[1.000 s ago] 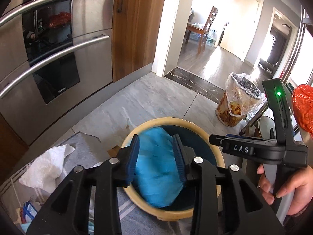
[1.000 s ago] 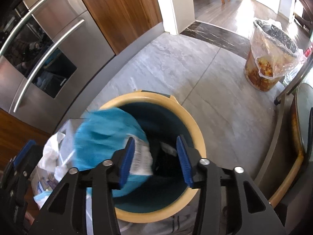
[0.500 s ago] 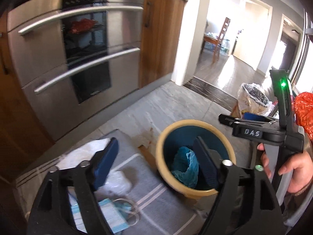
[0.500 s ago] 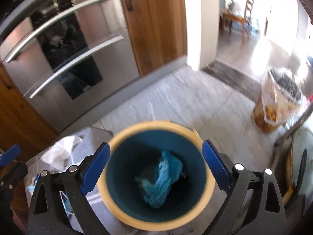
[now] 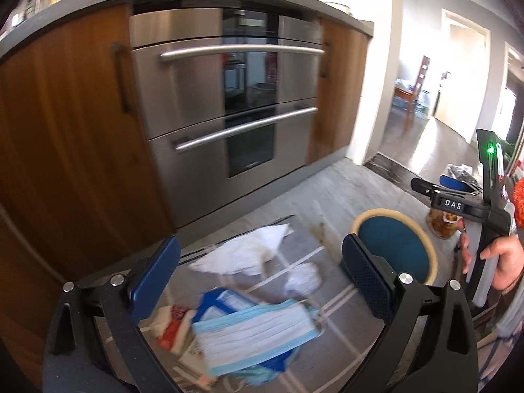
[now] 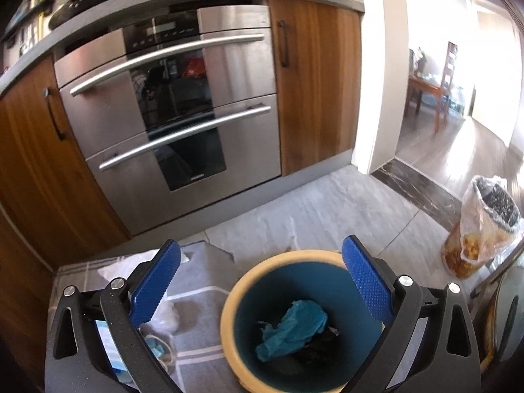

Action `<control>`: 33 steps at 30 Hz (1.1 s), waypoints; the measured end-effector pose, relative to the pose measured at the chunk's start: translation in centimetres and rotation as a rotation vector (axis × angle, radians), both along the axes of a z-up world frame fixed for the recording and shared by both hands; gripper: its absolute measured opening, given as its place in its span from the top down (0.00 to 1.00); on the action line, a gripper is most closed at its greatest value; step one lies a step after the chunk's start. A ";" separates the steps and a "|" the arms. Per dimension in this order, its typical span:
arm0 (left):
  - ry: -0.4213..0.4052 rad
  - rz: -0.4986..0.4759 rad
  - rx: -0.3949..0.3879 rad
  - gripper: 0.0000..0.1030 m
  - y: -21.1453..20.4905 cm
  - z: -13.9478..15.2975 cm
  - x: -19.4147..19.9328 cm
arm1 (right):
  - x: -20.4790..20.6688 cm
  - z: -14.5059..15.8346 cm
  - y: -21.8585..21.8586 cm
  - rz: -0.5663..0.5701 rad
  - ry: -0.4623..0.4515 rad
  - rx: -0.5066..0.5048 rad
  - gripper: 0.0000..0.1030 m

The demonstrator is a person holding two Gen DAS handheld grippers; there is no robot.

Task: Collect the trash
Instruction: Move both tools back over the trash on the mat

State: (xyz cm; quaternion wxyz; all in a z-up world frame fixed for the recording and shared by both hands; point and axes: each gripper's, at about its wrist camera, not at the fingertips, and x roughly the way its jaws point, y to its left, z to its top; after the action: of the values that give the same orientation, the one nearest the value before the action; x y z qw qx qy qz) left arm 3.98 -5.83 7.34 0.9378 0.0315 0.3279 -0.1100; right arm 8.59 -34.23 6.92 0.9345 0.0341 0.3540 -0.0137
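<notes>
A blue bin with a cream rim (image 6: 229, 314) stands on the floor; a crumpled blue bag (image 6: 291, 327) lies inside it. My right gripper (image 6: 260, 281) is open and empty above the bin. My left gripper (image 5: 260, 275) is open and empty above a grey mat (image 5: 330, 334) with a blue face mask (image 5: 255, 334), white crumpled paper (image 5: 249, 255), a small white wad (image 5: 303, 278) and a red-and-white wrapper (image 5: 173, 324). The bin (image 5: 393, 249) shows at the right of the left wrist view, with my right gripper's body (image 5: 455, 204) above it.
A steel double oven (image 6: 183, 111) and wooden cabinets (image 6: 314, 75) stand behind the mat. A clear bag of food waste (image 6: 481, 229) stands on the grey tile floor at the right. A doorway (image 6: 455, 104) leads to a room with a chair.
Both grippers opened and rose away from the bin; the blue bag dropped into it. The left gripper swung left over the mat with the mask and papers.
</notes>
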 end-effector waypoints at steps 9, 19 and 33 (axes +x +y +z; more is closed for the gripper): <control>0.051 0.093 -0.036 0.05 6.2 -3.4 -0.8 | 1.2 -1.7 5.2 0.076 0.071 -0.002 0.05; 0.214 0.084 -0.019 0.05 8.9 -10.0 1.1 | 3.7 -9.1 11.7 0.192 0.290 -0.160 0.05; 0.408 0.072 -0.051 0.17 7.5 -17.0 2.6 | 5.1 -14.9 14.8 0.227 0.448 -0.144 0.09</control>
State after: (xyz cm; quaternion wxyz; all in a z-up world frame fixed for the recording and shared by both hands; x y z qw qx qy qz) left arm 6.54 1.67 -9.65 0.8559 -0.0267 0.5088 -0.0887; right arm 13.67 -19.44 -7.98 0.8283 -0.0761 0.5520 0.0588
